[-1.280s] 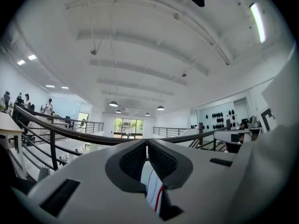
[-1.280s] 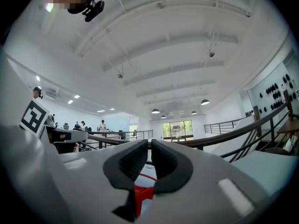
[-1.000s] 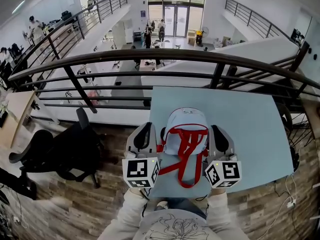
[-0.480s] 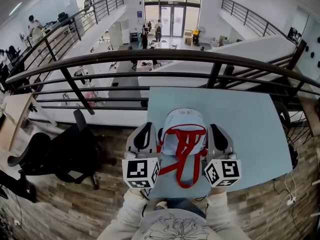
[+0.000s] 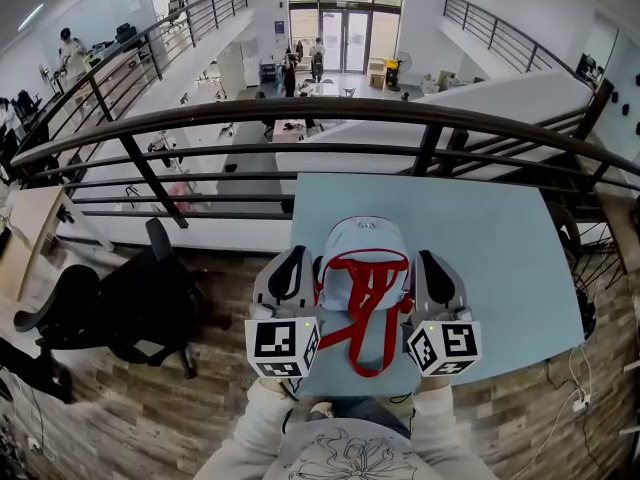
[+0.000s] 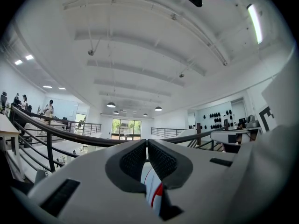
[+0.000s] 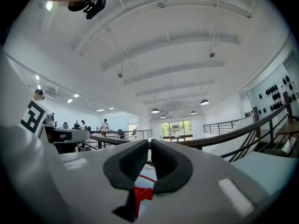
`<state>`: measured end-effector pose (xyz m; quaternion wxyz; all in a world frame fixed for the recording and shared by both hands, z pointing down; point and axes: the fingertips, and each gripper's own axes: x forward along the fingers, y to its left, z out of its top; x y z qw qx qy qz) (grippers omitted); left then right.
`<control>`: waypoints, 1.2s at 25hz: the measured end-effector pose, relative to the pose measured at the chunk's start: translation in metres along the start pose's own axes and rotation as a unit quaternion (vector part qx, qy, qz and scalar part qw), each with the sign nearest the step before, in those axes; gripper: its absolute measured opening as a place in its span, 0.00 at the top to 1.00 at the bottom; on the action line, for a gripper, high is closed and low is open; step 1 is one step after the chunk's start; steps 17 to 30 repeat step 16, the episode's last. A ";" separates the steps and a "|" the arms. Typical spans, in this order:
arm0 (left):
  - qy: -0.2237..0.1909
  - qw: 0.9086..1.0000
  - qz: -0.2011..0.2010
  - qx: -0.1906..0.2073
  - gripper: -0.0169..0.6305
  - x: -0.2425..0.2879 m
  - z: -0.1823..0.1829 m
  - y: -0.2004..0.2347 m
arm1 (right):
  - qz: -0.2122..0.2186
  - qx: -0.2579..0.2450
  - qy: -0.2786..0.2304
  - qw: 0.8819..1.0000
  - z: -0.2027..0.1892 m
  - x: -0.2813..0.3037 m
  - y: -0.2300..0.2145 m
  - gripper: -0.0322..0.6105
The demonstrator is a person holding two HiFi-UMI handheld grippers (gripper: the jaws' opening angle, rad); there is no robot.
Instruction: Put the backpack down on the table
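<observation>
A pale blue backpack (image 5: pixel 362 258) with red straps (image 5: pixel 372 303) hangs upright between my two grippers, over the near part of a light blue table (image 5: pixel 490 258). My left gripper (image 5: pixel 298 256) is at the backpack's left side. In the left gripper view its jaws (image 6: pixel 147 143) are shut, with white and red fabric (image 6: pixel 152 188) pinched low between them. On the other side my right gripper (image 5: pixel 428 258) also has shut jaws (image 7: pixel 150 143), and a red strap (image 7: pixel 142 193) shows caught between them. I cannot see whether the backpack's bottom touches the table.
A dark metal railing (image 5: pixel 330 113) runs across just beyond the table's far edge, with a drop to a lower floor behind it. A black office chair (image 5: pixel 130 303) stands on the wooden floor to the left. Cables (image 5: pixel 580 403) lie right of the table.
</observation>
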<state>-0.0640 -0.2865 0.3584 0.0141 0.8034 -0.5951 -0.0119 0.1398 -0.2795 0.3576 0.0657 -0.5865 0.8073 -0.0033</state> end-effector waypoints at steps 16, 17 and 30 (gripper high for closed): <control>0.006 1.000 0.003 0.002 0.95 -0.002 -0.005 -0.006 | 0.004 0.001 -0.002 1.000 0.000 -0.005 -0.002 0.90; 0.006 1.000 0.003 0.002 0.95 -0.002 -0.005 -0.006 | 0.004 0.001 -0.002 1.000 0.000 -0.005 -0.002 0.90; 0.006 1.000 0.003 0.002 0.95 -0.002 -0.005 -0.006 | 0.004 0.001 -0.002 1.000 0.000 -0.005 -0.002 0.90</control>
